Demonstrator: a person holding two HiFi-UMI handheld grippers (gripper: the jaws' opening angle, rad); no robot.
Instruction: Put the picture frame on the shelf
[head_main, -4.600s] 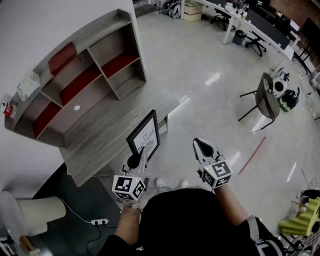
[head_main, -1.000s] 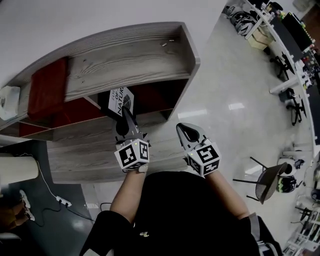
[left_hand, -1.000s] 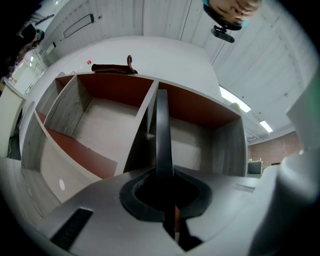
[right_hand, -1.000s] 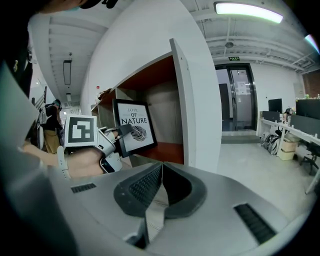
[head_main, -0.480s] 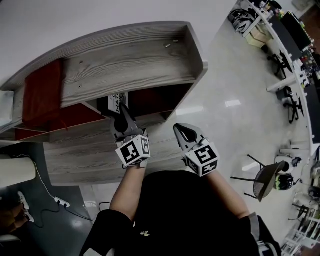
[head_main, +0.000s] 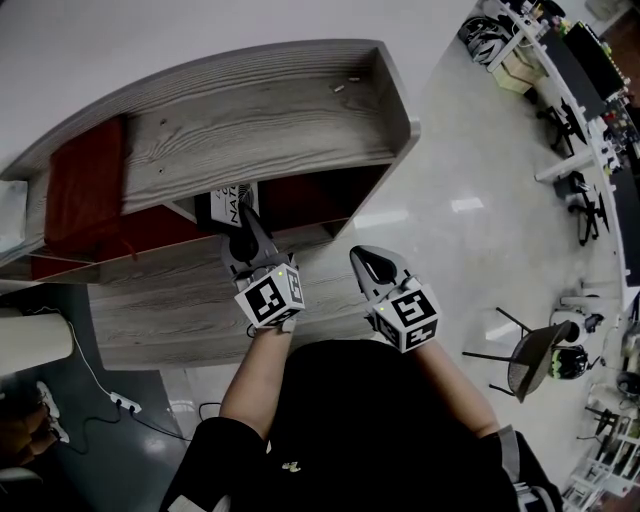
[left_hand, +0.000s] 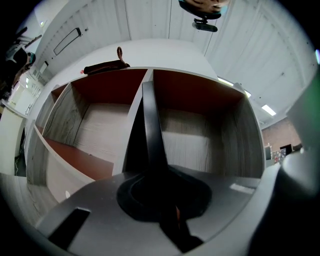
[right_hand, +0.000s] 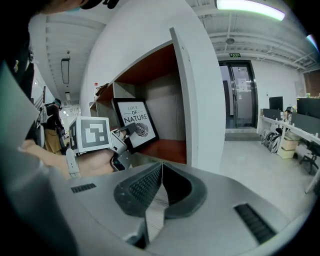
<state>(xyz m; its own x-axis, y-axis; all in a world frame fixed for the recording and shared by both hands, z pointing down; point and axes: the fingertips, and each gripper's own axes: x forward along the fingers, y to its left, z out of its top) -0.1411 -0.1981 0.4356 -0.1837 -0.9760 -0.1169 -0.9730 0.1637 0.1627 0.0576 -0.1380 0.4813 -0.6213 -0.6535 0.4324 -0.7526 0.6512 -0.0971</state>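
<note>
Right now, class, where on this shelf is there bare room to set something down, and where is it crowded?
Bare: the red compartment floor between the picture frame and the shelf's end wall; the neighbouring compartment left of it; the desk top in front. Crowded only where the left gripper grips the frame.

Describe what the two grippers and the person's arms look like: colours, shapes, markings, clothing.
The left gripper and the right gripper have grey bodies that taper to a point, with black linings inside the jaws. Each carries a white cube printed with black square markers. The person wears a black top; the forearms are bare.
</note>
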